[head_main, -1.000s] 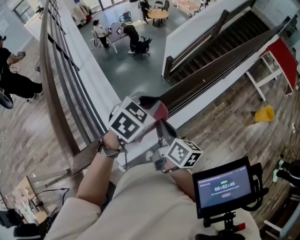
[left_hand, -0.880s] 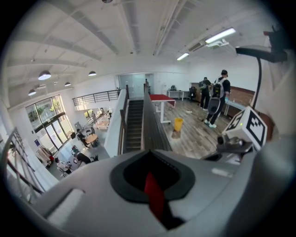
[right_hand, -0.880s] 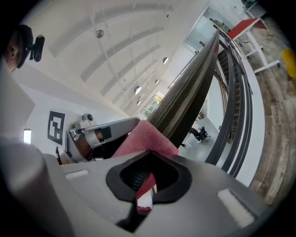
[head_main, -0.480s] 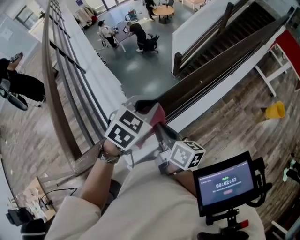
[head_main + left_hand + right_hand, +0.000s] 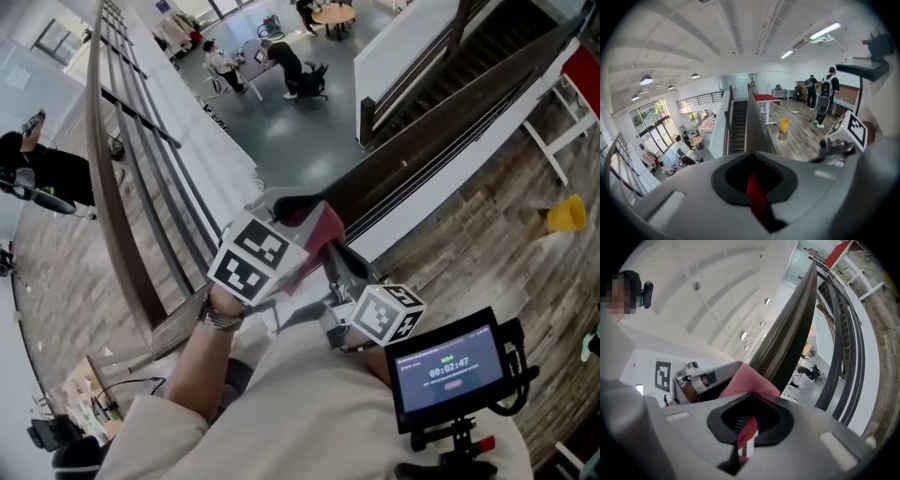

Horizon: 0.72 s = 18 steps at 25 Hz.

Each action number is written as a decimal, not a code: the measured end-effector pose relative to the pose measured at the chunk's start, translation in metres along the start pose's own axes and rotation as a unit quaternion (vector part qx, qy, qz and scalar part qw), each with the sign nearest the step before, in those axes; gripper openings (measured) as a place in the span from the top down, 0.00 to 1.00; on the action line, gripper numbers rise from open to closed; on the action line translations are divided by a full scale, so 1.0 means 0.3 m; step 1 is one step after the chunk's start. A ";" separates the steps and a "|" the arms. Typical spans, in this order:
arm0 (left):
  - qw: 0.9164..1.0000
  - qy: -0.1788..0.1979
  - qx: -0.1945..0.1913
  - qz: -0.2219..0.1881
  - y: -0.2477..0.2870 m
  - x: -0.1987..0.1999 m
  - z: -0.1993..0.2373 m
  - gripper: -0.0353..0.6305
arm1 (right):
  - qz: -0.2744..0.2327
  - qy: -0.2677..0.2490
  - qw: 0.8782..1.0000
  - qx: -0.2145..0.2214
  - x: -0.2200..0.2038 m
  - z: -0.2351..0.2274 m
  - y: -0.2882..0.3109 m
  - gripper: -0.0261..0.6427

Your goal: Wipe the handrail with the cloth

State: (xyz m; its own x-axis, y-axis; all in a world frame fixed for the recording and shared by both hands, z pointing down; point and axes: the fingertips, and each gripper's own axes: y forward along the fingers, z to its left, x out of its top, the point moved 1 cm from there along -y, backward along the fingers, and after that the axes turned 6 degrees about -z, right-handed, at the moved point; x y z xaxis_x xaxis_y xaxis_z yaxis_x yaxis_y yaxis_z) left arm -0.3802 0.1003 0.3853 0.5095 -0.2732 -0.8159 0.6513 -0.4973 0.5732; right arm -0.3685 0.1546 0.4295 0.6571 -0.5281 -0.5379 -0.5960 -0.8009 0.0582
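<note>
A pink-red cloth (image 5: 319, 230) is stretched between both grippers at the near end of the dark wooden handrail (image 5: 441, 112), which runs off to the upper right. My left gripper (image 5: 292, 202) is shut on one edge of it; in the left gripper view a red strip of cloth (image 5: 754, 187) shows between the closed jaws (image 5: 757, 199), with the handrail (image 5: 757, 126) ahead. My right gripper (image 5: 330, 255) is shut on the other edge. In the right gripper view the cloth (image 5: 747, 380) bunches against the handrail (image 5: 792, 329) just beyond the jaws (image 5: 746, 432).
A second curved rail with balusters (image 5: 108, 178) runs along the left. Below the rails are a staircase (image 5: 422, 56) and a lower floor with people at tables (image 5: 281, 56). A yellow object (image 5: 567, 214) lies on the wooden floor. A small screen (image 5: 445, 370) hangs at my chest.
Both grippers have shifted a little sideways along the rail end with the cloth still between them. The right gripper's marker cube now sits slightly further right.
</note>
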 end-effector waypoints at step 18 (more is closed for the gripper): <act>1.000 -0.009 0.010 0.000 0.025 0.043 0.020 0.96 | -0.024 0.016 0.999 0.017 0.061 -0.005 -0.012 0.96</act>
State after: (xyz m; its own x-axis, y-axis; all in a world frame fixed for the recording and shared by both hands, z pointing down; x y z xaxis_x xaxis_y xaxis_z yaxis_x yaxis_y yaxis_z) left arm -0.3722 0.0882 0.3785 0.4990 -0.2869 -0.8177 0.6398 -0.5145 0.5709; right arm -0.3535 0.1473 0.4207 0.6998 -0.4979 -0.5122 -0.5783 -0.8158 0.0031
